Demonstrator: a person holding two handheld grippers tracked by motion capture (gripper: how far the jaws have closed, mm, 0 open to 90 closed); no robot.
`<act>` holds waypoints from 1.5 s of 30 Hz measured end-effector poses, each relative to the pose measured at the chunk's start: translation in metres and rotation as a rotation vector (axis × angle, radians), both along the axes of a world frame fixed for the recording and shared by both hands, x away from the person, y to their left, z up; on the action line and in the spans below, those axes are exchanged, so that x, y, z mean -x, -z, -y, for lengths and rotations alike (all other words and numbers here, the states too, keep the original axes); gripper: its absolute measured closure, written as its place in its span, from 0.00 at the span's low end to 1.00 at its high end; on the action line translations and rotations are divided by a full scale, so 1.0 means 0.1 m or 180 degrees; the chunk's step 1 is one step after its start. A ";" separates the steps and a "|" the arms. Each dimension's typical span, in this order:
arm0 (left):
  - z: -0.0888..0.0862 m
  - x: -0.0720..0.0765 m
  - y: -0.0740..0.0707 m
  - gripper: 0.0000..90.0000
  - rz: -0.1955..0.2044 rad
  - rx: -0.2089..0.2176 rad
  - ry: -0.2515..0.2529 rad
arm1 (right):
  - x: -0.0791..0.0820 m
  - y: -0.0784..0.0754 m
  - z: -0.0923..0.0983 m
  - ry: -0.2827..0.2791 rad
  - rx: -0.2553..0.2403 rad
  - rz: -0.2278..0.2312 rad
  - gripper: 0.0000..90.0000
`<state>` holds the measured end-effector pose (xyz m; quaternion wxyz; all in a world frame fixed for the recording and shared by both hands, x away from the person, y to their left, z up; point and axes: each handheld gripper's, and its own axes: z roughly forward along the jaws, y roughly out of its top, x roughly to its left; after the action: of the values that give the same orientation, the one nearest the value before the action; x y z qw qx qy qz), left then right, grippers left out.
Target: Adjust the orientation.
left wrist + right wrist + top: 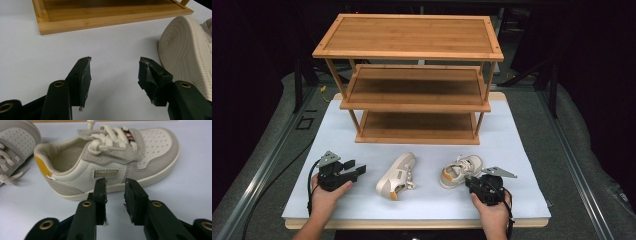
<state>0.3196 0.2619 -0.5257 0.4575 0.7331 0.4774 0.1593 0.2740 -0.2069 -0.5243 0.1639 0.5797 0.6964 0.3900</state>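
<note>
High view first: a bamboo rack (412, 80) with three shelves stood in the upper middle of the frame on a white mat (522, 145). Below it, two small cream sneakers lay on the mat. The left sneaker (397, 176) sat just left of centre, tipped on its side. The right sneaker (460, 170) stood upright just right of centre, its orange heel toward the bottom of the frame.

At lower right, the right gripper (472, 184) was held in a hand, its tips just beside that right sneaker's heel side. In the right gripper view, the jaws were parted a little, nothing between them, and the sneaker (107, 162) filled the upper half of the frame, side-on, toe to the right; the jaw tips sat right in front of its sole edge, and whether they touched it I could not tell.

At lower left, the left gripper (357, 172) rested in the other hand, well apart from the shoes. Its jaws stood wide and empty over bare mat, with the tipped sneaker's ribbed sole (187, 50) at the right edge of the left gripper view.
</note>
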 end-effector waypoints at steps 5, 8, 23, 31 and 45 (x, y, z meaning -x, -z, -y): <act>0.00 0.01 -0.01 0.48 0.0011 0.0004 -0.0018 | 0.08 -0.10 0.02 0.0121 -0.0099 0.0230 0.63; 0.01 0.02 -0.01 0.48 0.0022 0.0015 -0.0018 | 0.09 -0.14 -0.04 0.0175 -0.0093 0.0351 0.55; 0.04 0.04 0.00 0.47 -0.0006 0.0017 0.0018 | -0.06 -0.11 -0.26 0.0348 0.0101 0.0387 0.46; 0.06 0.06 -0.01 0.47 -0.0049 0.0066 0.0065 | -0.01 -0.15 -0.05 0.0365 -0.0036 0.0346 0.59; 0.11 0.10 -0.05 0.46 -0.0013 0.0097 0.0111 | -0.02 -0.08 -0.01 0.0438 -0.0008 0.0247 0.63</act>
<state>0.3097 0.2513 -0.5211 0.4704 0.7346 0.4678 0.1425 0.2762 -0.2059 -0.5161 0.2165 0.6108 0.6475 0.4010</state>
